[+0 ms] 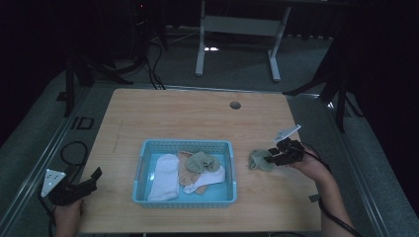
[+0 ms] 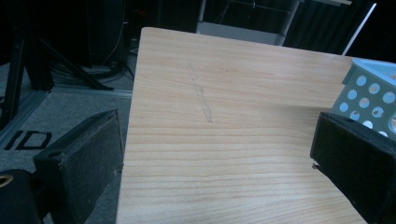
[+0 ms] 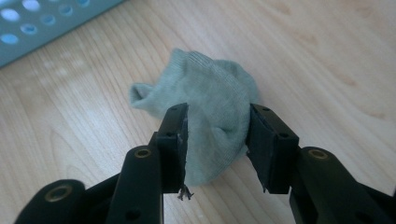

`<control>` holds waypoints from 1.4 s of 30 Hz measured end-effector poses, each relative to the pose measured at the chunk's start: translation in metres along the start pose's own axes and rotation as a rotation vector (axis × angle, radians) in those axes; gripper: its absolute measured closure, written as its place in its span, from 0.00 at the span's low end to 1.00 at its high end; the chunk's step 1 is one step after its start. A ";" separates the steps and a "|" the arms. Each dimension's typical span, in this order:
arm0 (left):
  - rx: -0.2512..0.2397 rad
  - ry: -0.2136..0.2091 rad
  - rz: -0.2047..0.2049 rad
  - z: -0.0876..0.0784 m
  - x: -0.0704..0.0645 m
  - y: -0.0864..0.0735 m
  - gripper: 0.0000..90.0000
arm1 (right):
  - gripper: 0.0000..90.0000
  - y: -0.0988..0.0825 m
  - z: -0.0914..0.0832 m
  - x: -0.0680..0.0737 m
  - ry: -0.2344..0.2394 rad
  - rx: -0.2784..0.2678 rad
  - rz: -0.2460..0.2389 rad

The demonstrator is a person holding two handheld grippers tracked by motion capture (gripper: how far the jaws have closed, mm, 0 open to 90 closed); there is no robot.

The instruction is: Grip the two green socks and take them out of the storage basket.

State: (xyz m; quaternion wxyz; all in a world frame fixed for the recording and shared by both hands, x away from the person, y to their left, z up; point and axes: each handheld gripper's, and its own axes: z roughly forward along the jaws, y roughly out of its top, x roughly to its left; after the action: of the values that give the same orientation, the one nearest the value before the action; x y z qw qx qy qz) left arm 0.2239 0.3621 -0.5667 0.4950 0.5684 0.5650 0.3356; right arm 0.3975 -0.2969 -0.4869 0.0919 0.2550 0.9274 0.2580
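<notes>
Dark room behind, grey floor, a white-legged frame (image 1: 237,29) at the back. Pale wooden tabletop (image 1: 197,118) with a small round hole (image 1: 235,105) near the far edge. Grey-green sock (image 3: 210,121) crumpled on the wood just right of the basket, one cuff end poking out — soft ribbed knit. Right claw (image 3: 217,140) partly spread around it, pads beside the fabric, not pressing. Left claw (image 2: 219,158) spread wide over the bare near-left corner, nothing between. Light blue perforated basket (image 1: 148,148) at centre — inside: a white sock (image 1: 165,175), an orange cloth (image 1: 187,174), a green sock (image 1: 201,161), another white piece (image 1: 211,178).
</notes>
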 end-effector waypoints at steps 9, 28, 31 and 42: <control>0.001 0.000 -0.001 0.000 0.000 0.000 0.03 | 0.60 0.012 -0.020 0.006 -0.003 -0.033 -0.020; 0.000 0.002 -0.005 0.000 0.000 0.000 0.03 | 0.60 0.059 -0.023 0.039 0.082 -0.067 -0.138; 0.000 0.001 -0.005 0.000 0.000 0.000 0.03 | 0.60 0.067 -0.020 0.045 0.103 -0.072 -0.158; -0.001 -0.003 -0.009 0.000 0.001 0.000 0.03 | 0.60 0.099 -0.008 0.068 0.165 -0.074 -0.230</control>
State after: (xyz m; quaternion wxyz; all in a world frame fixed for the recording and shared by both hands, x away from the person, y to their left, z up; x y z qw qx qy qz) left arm 0.2238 0.3627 -0.5669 0.4978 0.5662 0.5666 0.3326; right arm 0.3786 -0.1922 -0.4309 0.0535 0.1214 0.9446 0.3001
